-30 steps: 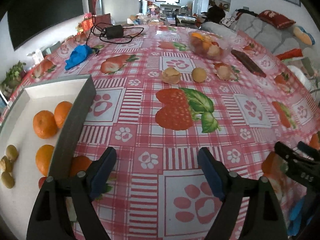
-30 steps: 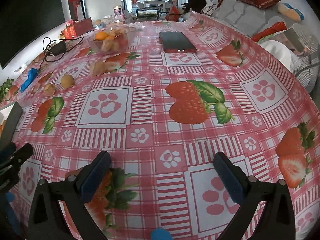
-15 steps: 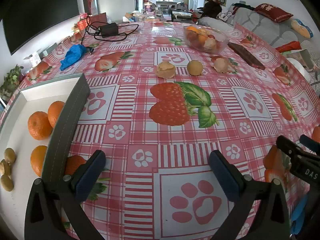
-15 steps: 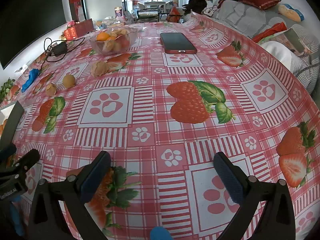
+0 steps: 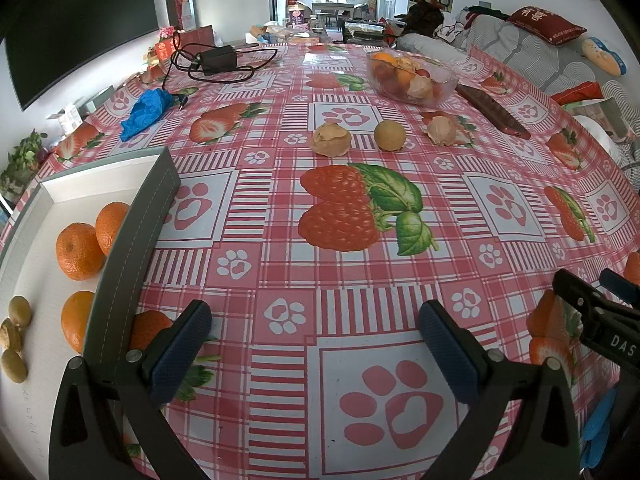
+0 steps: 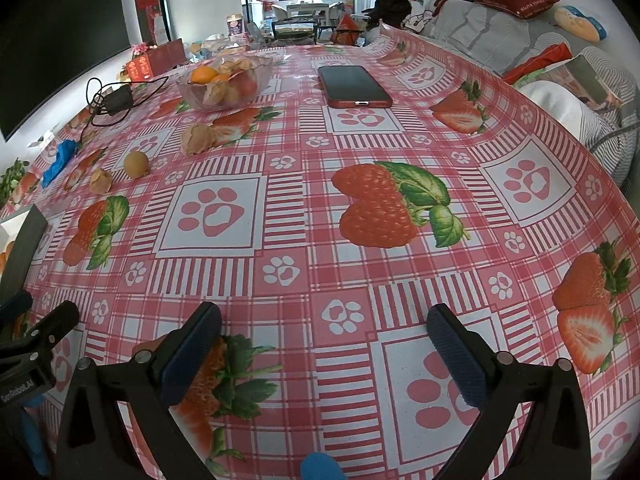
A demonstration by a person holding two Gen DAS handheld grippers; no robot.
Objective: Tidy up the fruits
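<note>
While both claws hover low over the near edge of the tabletop, neither holds anything: the left claw has its two blue pads spread wide apart above a paw-print square, and the right claw is spread just as wide, with nothing between its pads but cloth. At the tabletop's left edge sits a white tray with a grey wall; inside it lie three oranges, two of them touching and the third nearer, with a few small olive-green fruits further left. Toward the middle of the tabletop three loose fruits lie in a row, apart from one another: a husked fruit, a round yellow fruit and another husked fruit. Beyond them, toward the far right, stands a glass bowl heaped with mixed fruit, and just right of it lies a red-cased phone. Near the far left corner rest a crumpled blue glove and a black charger with its coiled cable.
</note>
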